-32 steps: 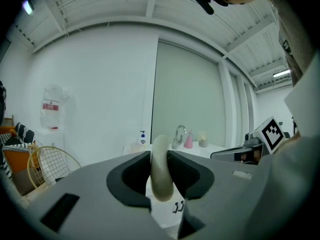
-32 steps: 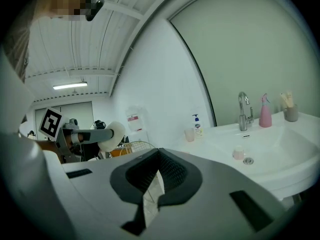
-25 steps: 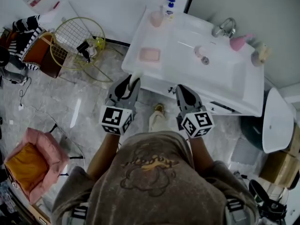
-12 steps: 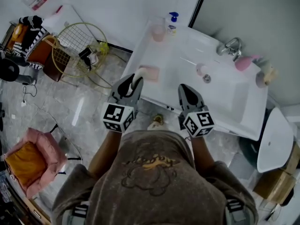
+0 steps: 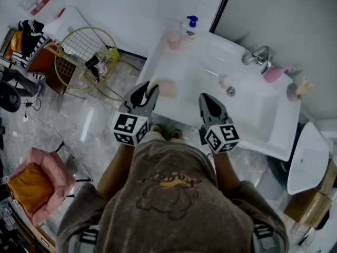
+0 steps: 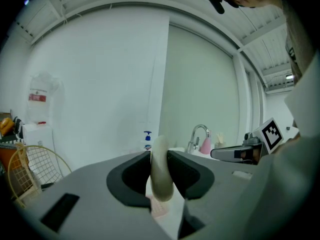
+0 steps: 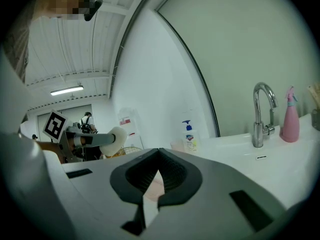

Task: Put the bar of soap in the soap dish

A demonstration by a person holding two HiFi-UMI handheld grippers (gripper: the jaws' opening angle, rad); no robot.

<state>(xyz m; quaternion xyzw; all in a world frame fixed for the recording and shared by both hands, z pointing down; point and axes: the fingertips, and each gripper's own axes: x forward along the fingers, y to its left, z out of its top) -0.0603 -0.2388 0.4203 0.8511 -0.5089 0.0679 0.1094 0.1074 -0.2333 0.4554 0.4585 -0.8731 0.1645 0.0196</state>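
Cream oval bar of soap (image 6: 161, 176), clamped in left gripper (image 5: 146, 90), has advanced to just short of pink rectangular soap dish (image 5: 168, 88), so placement looks imminent; right gripper (image 7: 159, 153) closed, empty.

A white washbasin (image 5: 247, 117) is set against the wall; a pink soap dish (image 5: 167, 87) is laid on its left ledge; a pink cup (image 5: 174, 39) and a pump bottle (image 5: 190, 27) are stood at the back left corner; a pink spray bottle (image 5: 274, 74) is placed beside the tap (image 5: 256, 56).

Smooth bar of soap (image 6: 161, 174), glossy white sink (image 5: 247, 109), shiny metal tap (image 5: 256, 55)
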